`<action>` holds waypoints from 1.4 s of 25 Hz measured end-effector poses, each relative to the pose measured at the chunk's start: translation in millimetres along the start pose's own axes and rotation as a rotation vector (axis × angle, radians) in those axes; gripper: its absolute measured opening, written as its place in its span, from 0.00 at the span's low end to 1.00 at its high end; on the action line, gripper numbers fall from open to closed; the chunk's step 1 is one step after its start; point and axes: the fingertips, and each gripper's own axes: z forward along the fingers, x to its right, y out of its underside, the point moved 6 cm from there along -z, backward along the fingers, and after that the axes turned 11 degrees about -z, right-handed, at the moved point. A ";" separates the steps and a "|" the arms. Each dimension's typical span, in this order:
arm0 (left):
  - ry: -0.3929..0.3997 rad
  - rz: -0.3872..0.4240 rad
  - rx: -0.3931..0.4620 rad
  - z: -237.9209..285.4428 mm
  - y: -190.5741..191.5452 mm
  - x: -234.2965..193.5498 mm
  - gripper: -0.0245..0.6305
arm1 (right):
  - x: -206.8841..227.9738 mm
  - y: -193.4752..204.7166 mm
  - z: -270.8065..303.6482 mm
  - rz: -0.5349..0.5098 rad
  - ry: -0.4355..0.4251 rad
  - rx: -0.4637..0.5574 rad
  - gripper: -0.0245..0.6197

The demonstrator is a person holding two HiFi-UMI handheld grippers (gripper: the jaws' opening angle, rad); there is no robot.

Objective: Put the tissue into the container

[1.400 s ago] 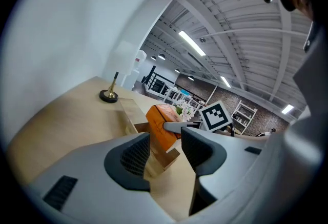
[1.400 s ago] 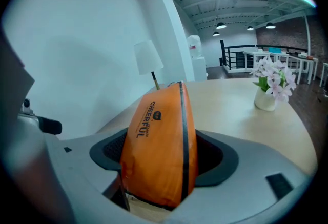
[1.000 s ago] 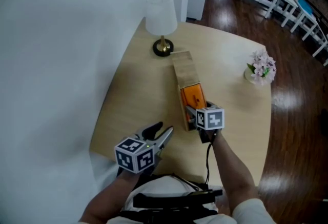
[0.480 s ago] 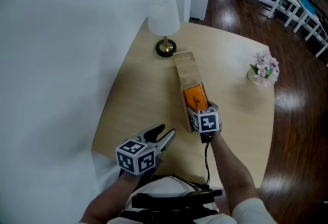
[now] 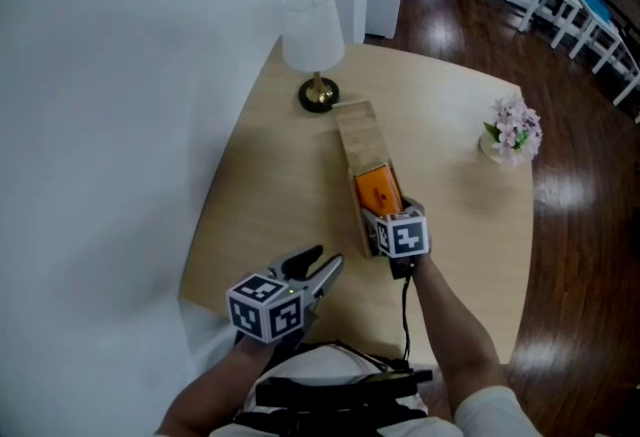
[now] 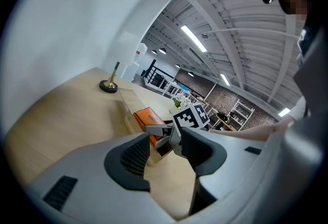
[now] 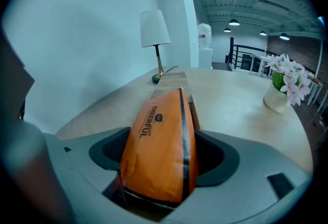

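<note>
An orange tissue pack (image 5: 378, 189) lies lengthwise in the near end of a long, open wooden container (image 5: 356, 130) in the middle of the table. My right gripper (image 5: 385, 215) is at the container's near end, its jaws standing wide on either side of the pack (image 7: 159, 141) and shut on it. In the right gripper view the pack tilts up between the pads and hides the container's inside. My left gripper (image 5: 318, 265) hovers near the table's front edge, to the left of the container, open with nothing between its fingers (image 6: 130, 159).
A white-shaded lamp (image 5: 312, 30) on a brass foot stands just behind the container's far end, by the wall. A pot of pink flowers (image 5: 512, 128) sits at the table's right edge. Dark wooden floor lies beyond the round table (image 5: 270, 185).
</note>
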 end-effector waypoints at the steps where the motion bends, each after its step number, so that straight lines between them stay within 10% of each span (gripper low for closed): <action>1: 0.001 0.000 -0.001 0.6 0.3 0.3 0.33 | -0.3 0.0 0.2 -0.002 -0.001 -0.001 0.65; 17: 0.016 0.010 -0.015 7.3 2.5 9.5 0.33 | 1.6 -0.5 -15.6 0.035 -0.030 0.034 0.66; 25: 0.059 0.046 0.047 6.2 -4.4 23.1 0.18 | -1.4 -9.8 -77.1 0.066 -0.073 0.170 0.66; 35: 0.141 0.076 0.063 8.8 -2.3 48.2 0.08 | 2.5 -4.8 -163.6 0.054 -0.005 0.272 0.17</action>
